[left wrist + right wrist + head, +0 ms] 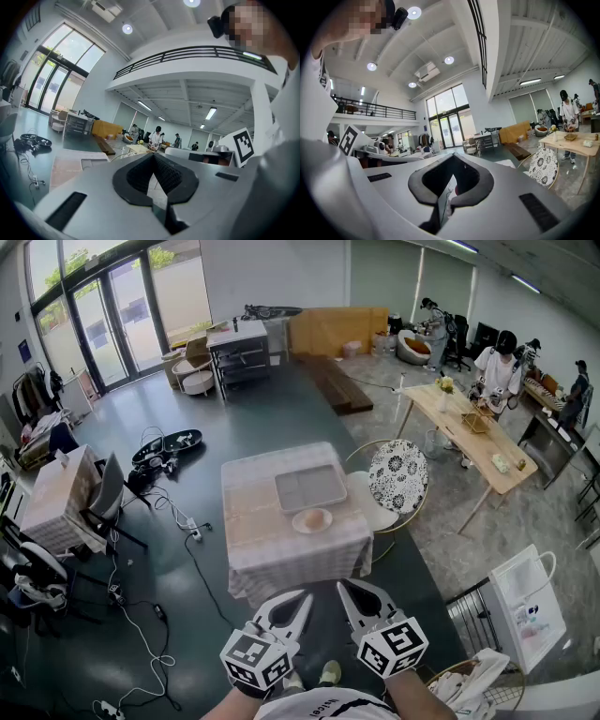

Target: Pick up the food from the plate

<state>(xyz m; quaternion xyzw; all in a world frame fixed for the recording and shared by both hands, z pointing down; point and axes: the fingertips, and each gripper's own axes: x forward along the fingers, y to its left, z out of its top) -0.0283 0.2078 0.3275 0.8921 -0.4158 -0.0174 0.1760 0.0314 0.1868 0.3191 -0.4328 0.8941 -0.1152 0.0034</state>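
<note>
A small round plate (302, 526) with a pale bun-like piece of food (315, 517) lies near the front right of a table with a checked cloth (262, 540), in front of a grey tray (309, 487). Both grippers are held low, well short of the table and apart from the plate. My left gripper (300, 601) points forward with its jaws together and nothing between them; its own view shows the black pads (164, 176) meeting at the tip. My right gripper (347, 592) is beside it, jaws likewise together and empty (452, 159).
A round patterned chair (397, 476) and a white seat (377, 514) stand at the table's right side. Cables (183, 521) run over the dark floor at left. A white cart (525, 606) and a basket (469, 688) are at lower right. People work at a wooden table (473, 432) far right.
</note>
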